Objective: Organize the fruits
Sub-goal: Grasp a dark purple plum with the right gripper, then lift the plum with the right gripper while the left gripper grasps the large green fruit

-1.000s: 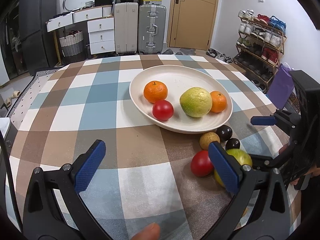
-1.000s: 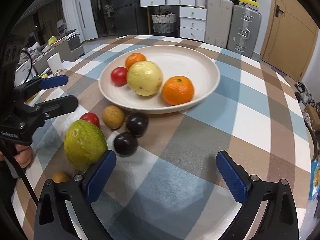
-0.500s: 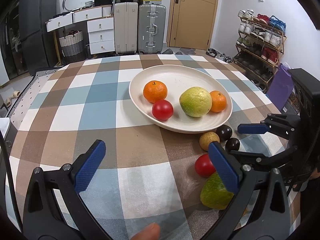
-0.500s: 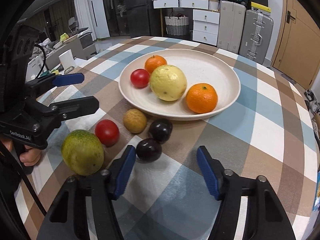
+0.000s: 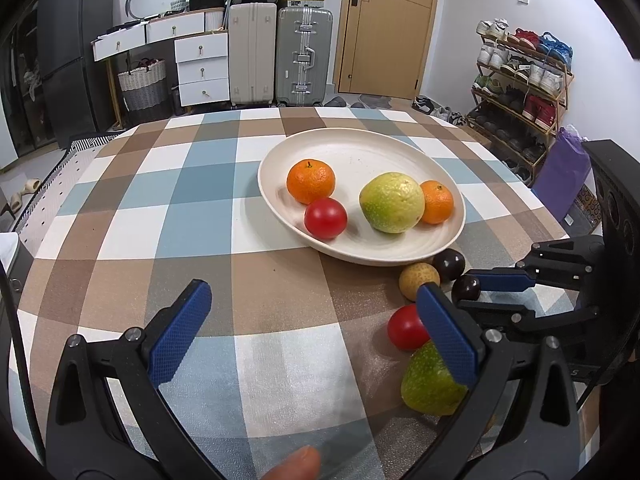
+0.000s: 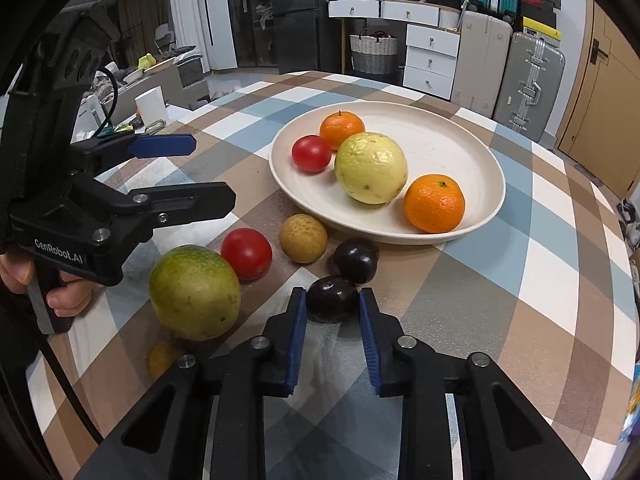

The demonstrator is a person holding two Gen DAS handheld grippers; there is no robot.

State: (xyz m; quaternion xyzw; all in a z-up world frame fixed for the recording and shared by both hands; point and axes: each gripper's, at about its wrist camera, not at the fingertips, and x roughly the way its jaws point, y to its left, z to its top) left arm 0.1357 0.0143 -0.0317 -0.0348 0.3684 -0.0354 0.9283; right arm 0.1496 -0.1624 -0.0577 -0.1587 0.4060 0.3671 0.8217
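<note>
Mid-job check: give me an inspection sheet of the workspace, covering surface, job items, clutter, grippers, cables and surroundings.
Surface: table under a checked cloth in brown, blue and white.
Job's things: plate holds two oranges, a red tomato and a yellow-green fruit. Off the plate lie a dark plum, a second dark plum, a tan fruit, another tomato, a green fruit and a small yellowish fruit.
Clutter: nothing seen on the cloth.
Grippers: right gripper has just closed, pads on the near plum; left gripper open, empty.
Cables: black cable by the left hand.
Surroundings: suitcases, drawers, shoe rack, door.
</note>
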